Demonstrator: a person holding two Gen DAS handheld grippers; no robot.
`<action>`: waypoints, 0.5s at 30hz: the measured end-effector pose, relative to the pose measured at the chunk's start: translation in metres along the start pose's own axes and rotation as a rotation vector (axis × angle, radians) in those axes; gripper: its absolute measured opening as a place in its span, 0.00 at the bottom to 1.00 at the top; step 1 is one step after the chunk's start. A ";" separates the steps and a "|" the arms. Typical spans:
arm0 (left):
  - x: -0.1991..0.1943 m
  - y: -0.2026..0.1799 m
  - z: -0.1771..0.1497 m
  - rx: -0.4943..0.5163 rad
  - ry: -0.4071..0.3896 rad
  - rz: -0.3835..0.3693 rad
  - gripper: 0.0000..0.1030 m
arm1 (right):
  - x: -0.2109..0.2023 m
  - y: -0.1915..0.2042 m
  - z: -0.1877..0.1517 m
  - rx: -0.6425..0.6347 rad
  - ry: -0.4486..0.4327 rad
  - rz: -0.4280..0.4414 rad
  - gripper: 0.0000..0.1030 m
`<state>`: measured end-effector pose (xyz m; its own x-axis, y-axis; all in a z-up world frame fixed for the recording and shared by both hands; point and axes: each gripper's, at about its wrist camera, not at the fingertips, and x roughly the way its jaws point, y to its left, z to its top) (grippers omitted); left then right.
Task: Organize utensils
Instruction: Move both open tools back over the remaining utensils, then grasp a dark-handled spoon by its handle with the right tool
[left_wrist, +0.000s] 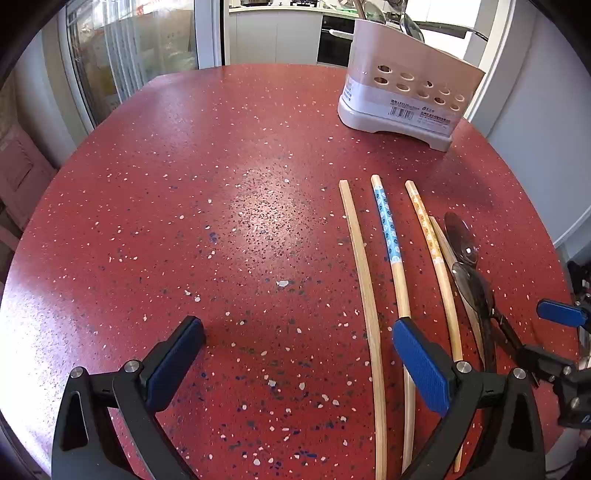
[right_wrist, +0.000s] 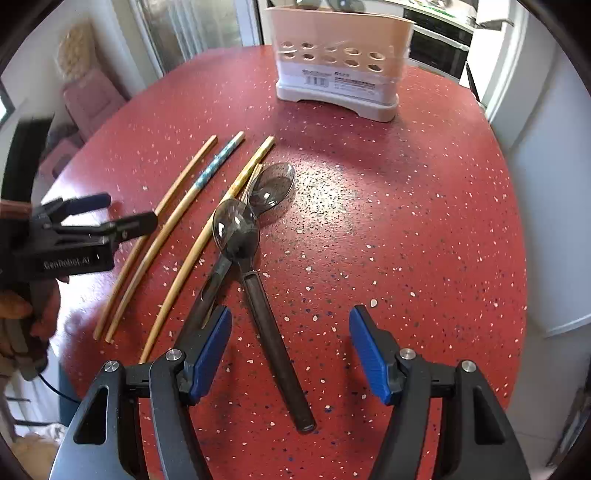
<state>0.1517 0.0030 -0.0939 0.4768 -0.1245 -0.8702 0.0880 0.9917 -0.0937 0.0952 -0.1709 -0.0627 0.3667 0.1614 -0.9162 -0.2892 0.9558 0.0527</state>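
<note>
Several wooden chopsticks lie side by side on the red speckled table (left_wrist: 184, 221): a plain one (left_wrist: 364, 277), a blue-patterned one (left_wrist: 386, 225) and an orange-patterned one (left_wrist: 424, 221). Two dark spoons (right_wrist: 236, 229) (right_wrist: 273, 184) lie crossed to their right. My left gripper (left_wrist: 299, 332) is open over bare table, its right finger above the blue-patterned chopstick. My right gripper (right_wrist: 290, 325) is open, and the nearer spoon's handle (right_wrist: 273, 343) lies between its fingers, untouched. A pink-and-white utensil holder (right_wrist: 340, 62) stands at the table's far side with utensils in it.
The right wrist view shows a person's hand (right_wrist: 22, 314) holding the left gripper (right_wrist: 125, 210) over the chopsticks. The right gripper (left_wrist: 546, 332) shows at the right edge of the left wrist view. Kitchen cabinets and an oven (left_wrist: 332, 40) stand behind the table.
</note>
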 end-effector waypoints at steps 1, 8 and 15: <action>0.001 0.000 0.002 0.000 0.001 0.001 1.00 | 0.002 0.003 0.001 -0.016 0.008 -0.007 0.68; 0.010 -0.004 0.011 0.028 0.015 0.019 1.00 | 0.010 0.016 0.011 -0.080 0.038 -0.030 0.57; 0.021 -0.018 0.021 0.093 0.045 0.035 1.00 | 0.020 0.022 0.024 -0.114 0.082 -0.033 0.40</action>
<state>0.1788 -0.0180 -0.1003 0.4414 -0.0859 -0.8932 0.1541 0.9879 -0.0189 0.1175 -0.1406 -0.0708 0.3050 0.1056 -0.9465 -0.3787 0.9253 -0.0188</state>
